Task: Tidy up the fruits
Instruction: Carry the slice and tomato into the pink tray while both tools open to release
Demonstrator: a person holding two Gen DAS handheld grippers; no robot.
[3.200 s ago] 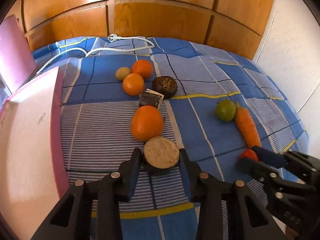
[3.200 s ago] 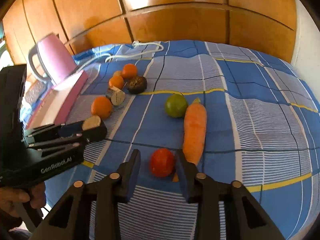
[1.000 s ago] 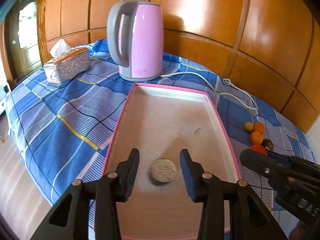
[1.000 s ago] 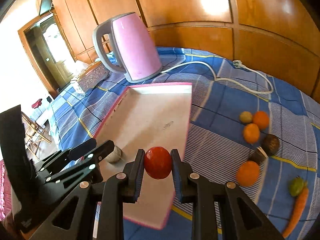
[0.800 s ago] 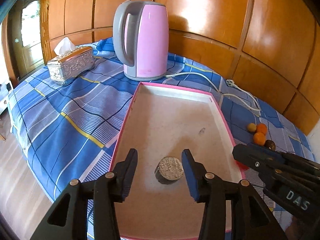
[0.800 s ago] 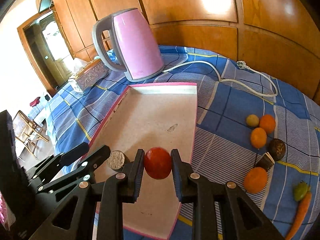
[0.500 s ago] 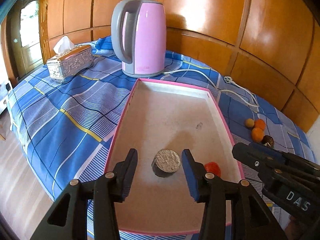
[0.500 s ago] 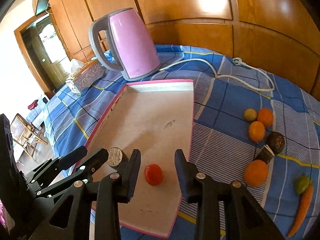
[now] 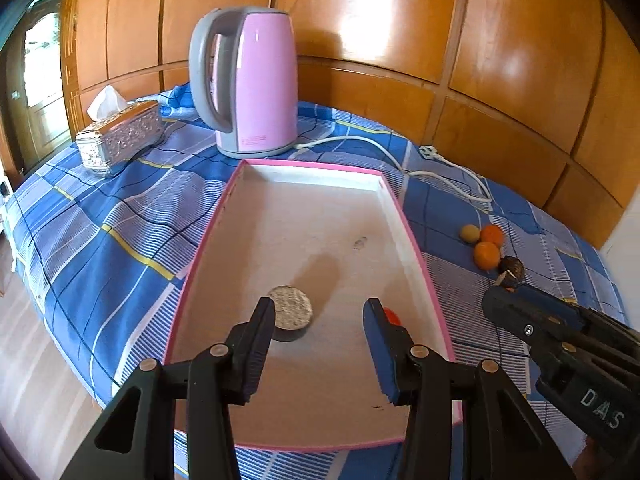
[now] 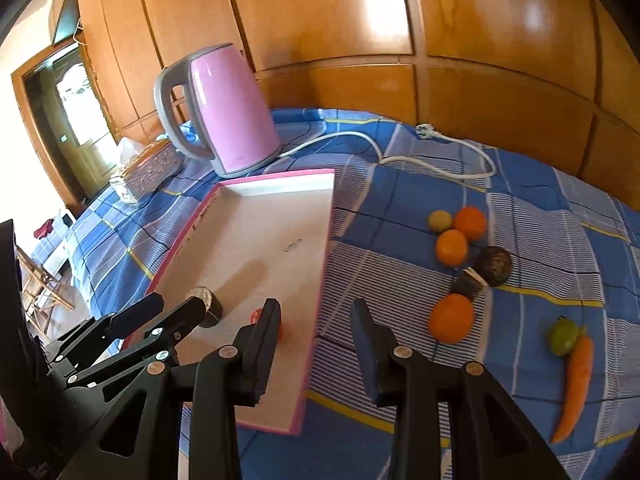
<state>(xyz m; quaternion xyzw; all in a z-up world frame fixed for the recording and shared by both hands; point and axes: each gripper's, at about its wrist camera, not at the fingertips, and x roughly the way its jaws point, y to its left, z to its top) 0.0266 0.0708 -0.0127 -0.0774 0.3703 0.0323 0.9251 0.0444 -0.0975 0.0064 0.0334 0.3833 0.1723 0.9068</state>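
Observation:
A pink-rimmed tray (image 9: 404,216) (image 10: 272,232) lies on the blue checked cloth. A round dark fruit with a pale cut top (image 9: 290,312) (image 10: 206,300) rests on the tray's near end. A red tomato (image 9: 391,316) (image 10: 256,315) lies beside it, half hidden behind a finger in each view. My left gripper (image 9: 320,320) hangs open above the tray, with the cut fruit just ahead of its left fingertip. My right gripper (image 10: 315,312) is open and empty over the tray's right rim. Three oranges (image 10: 452,247), a green fruit (image 10: 563,336) and a carrot (image 10: 576,384) lie on the cloth.
A pink kettle (image 9: 256,80) stands behind the tray, and its white cord (image 9: 440,176) trails right. A silver tissue box (image 9: 120,136) sits at the far left. A dark round fruit (image 10: 495,266) and a cut piece (image 10: 467,284) lie among the oranges. Wooden panels back the table.
My right gripper opened and left the tomato on the tray, then shifted right toward the rim. My left gripper slid right, so the cut fruit now sits by its left finger.

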